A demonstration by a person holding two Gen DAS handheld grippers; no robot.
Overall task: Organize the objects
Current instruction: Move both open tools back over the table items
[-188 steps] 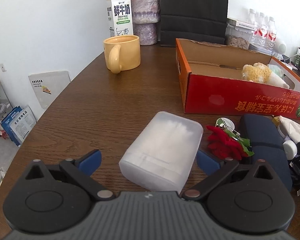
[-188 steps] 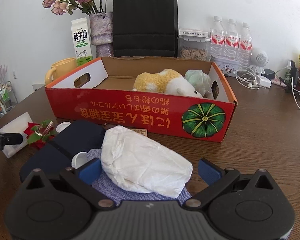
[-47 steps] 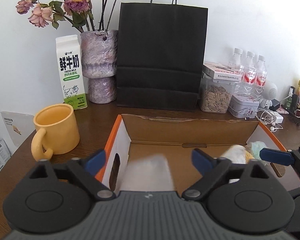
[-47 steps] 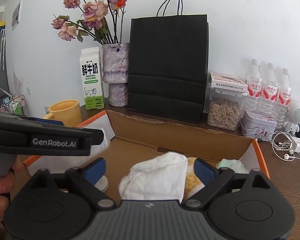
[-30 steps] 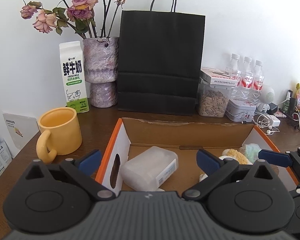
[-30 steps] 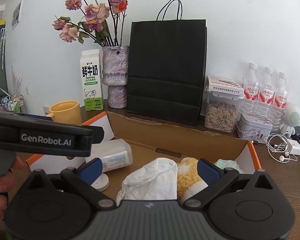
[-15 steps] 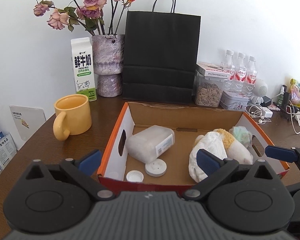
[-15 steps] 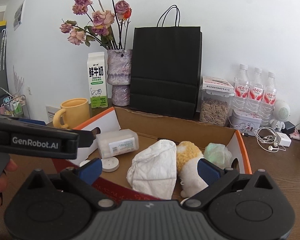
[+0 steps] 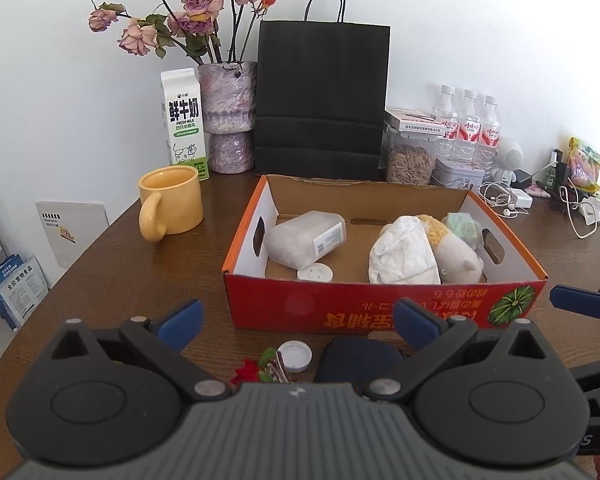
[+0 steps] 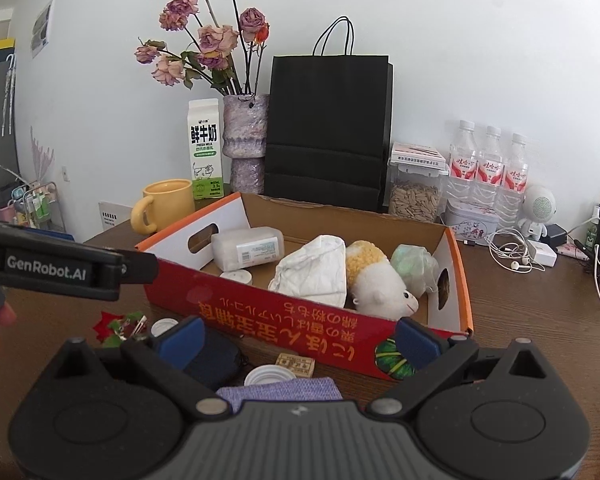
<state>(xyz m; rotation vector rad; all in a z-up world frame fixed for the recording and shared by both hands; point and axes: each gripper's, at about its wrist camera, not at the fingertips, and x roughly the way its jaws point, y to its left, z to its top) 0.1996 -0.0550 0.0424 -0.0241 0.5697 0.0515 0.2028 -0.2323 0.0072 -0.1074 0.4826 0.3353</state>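
Now that both grippers have pulled back from the box (image 9: 380, 312), each hangs empty with jaws spread wide: the left gripper (image 9: 296, 322) and the right gripper (image 10: 298, 340) sit at the table's (image 9: 100, 280) near edge. Their loads have been let go inside. The white bag (image 9: 404, 256) lies at the box's right half against the plush (image 9: 456, 256); the tub (image 9: 306, 238) lies on its side by the left wall. That likely closes two placements. In front of the box wait the dark pouch (image 9: 356, 360), purple cloth (image 10: 280, 392), red flower (image 9: 248, 370) and cap (image 9: 295, 355), probably next.
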